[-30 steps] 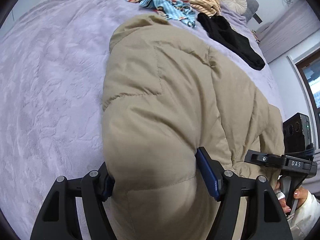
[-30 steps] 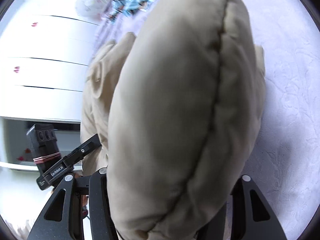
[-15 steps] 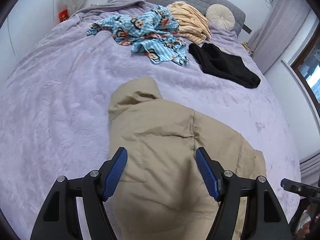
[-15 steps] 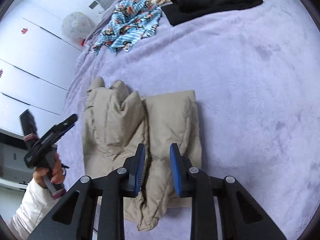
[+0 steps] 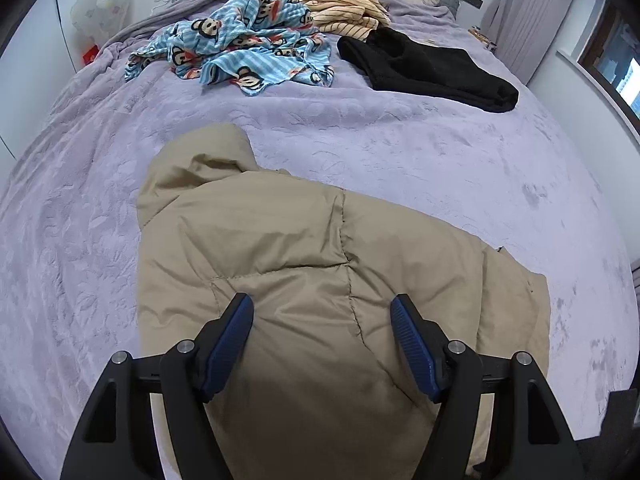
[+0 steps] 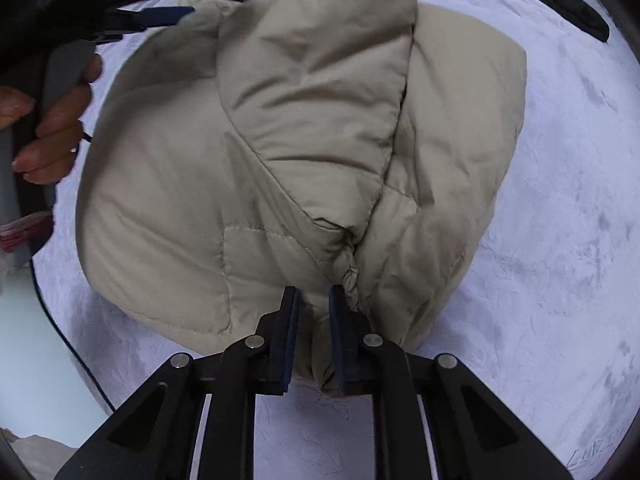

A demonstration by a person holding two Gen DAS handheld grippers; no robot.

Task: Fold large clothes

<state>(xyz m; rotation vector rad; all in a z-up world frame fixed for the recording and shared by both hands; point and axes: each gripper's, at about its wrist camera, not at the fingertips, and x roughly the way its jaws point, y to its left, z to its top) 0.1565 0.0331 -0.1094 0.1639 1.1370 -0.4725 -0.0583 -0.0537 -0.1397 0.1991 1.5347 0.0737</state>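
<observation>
On the purple bedspread (image 5: pixel 400 152) lies the folded beige puffer jacket (image 5: pixel 280 248) — the right gripper (image 6: pixel 313 300) has just been closing, pinching its near edge; the left gripper (image 5: pixel 322 312) hovers above it, jaws spread wide, holding nothing.

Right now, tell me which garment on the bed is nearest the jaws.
The beige puffer jacket, directly beneath them; the blue monkey-print, striped and black garments lie by the headboard.

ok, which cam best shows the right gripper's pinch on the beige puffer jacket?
Right wrist view: the right gripper, jaws just closing, pinches a bunched fold at the edge of the beige puffer jacket. The left wrist view shows the jacket spread on the bed, but not that pinch.
</observation>
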